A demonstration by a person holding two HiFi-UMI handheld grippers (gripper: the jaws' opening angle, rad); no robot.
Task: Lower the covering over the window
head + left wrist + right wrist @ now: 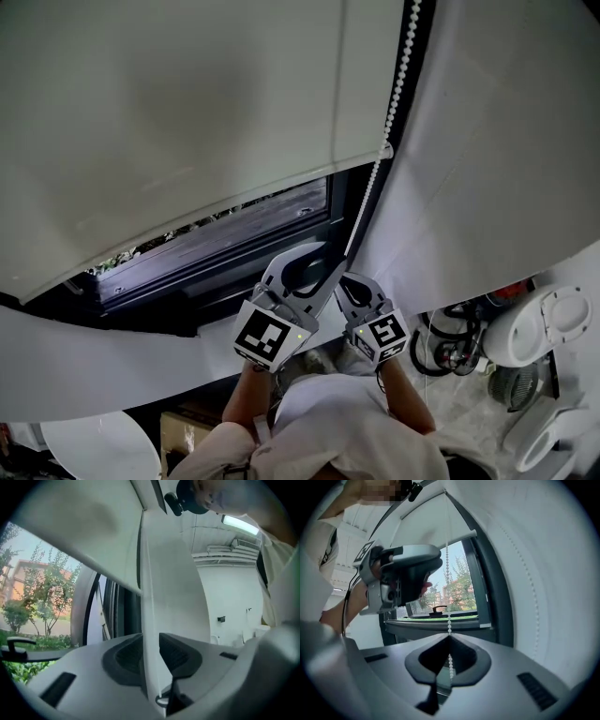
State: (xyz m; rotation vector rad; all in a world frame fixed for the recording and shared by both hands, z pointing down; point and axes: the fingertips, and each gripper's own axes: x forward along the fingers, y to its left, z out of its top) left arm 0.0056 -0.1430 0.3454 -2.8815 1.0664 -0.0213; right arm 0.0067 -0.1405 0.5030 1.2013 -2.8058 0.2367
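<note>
The right hand-held gripper [449, 638] is clenched on the bead chain [448, 616], while the left hand-held gripper [307, 267] stands released beside it. The roller blind [187, 112] hangs partway down the window [234, 234]. On the next pull the beads could slip through the pinch, or pulling the wrong strand could raise the blind

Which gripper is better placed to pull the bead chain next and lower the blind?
Right. The right gripper is shut on the bead chain that hangs beside the partly lowered blind; the left gripper stands next to it with its jaws apart.
</note>
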